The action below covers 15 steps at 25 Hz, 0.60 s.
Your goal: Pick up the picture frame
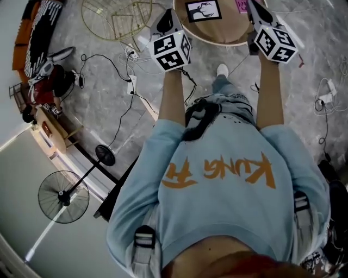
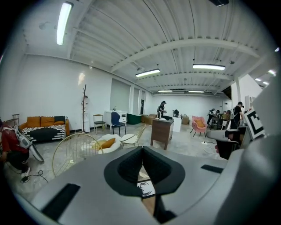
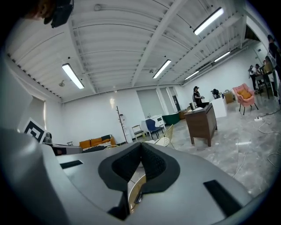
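Observation:
The picture frame [image 1: 204, 10], black-edged with a white print, lies flat on a round wooden table [image 1: 220, 33] at the top of the head view. My left gripper [image 1: 164, 19] hangs beside the table's left rim, apart from the frame. My right gripper [image 1: 254, 8] is at the table's right rim. Both are empty. In the left gripper view the shut jaws [image 2: 142, 153] leave a gap through which the frame [image 2: 145, 188] shows below. In the right gripper view the jaws [image 3: 141, 147] are also shut, with only the table's edge [image 3: 137, 188] seen under them.
Gold wire chairs [image 1: 117, 19] stand left of the table, and cables with a power strip [image 1: 131, 81] run over the marble floor. A standing fan [image 1: 64, 196] is at lower left. A pink item [image 1: 241, 5] lies on the table. Ahead stands a brown desk [image 2: 162, 131].

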Each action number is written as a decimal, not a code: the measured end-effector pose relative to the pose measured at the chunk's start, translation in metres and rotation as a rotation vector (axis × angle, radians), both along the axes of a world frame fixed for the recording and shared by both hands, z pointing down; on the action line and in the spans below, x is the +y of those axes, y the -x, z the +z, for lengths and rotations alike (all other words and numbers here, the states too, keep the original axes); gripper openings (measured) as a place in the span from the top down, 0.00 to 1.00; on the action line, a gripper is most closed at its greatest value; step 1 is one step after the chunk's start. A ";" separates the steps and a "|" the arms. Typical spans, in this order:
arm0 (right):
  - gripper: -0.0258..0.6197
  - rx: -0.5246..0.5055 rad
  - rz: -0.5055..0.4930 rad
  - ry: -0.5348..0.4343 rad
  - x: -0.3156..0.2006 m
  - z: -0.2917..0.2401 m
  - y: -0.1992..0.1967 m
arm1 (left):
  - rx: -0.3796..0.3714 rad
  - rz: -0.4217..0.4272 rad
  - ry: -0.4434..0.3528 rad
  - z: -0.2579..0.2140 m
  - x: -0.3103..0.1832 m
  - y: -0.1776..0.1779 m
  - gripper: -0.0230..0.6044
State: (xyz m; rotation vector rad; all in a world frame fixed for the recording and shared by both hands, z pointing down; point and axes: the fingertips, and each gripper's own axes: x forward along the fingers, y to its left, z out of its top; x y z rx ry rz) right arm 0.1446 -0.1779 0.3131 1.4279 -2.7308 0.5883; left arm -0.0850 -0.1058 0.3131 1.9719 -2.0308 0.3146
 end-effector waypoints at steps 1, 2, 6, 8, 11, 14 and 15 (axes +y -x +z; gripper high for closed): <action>0.96 0.000 -0.007 0.001 -0.007 0.002 0.002 | 0.001 -0.004 0.012 0.004 -0.006 0.001 0.93; 0.96 0.001 -0.010 0.005 -0.013 0.005 0.003 | 0.003 -0.007 0.024 0.009 -0.012 0.001 0.93; 0.96 -0.011 0.015 0.035 -0.033 0.019 -0.002 | -0.011 0.017 0.069 0.025 -0.033 -0.004 0.93; 0.96 -0.015 0.029 0.068 -0.033 0.033 -0.006 | -0.018 0.032 0.093 0.033 -0.037 -0.006 0.93; 0.96 -0.016 0.038 0.096 -0.037 0.043 -0.007 | -0.013 0.037 0.104 0.036 -0.043 -0.005 0.93; 0.96 -0.019 0.039 0.099 -0.044 0.046 -0.001 | -0.006 0.051 0.115 0.044 -0.049 -0.005 0.93; 0.96 -0.013 0.034 0.103 -0.044 0.048 0.002 | 0.001 0.049 0.126 0.049 -0.048 -0.004 0.93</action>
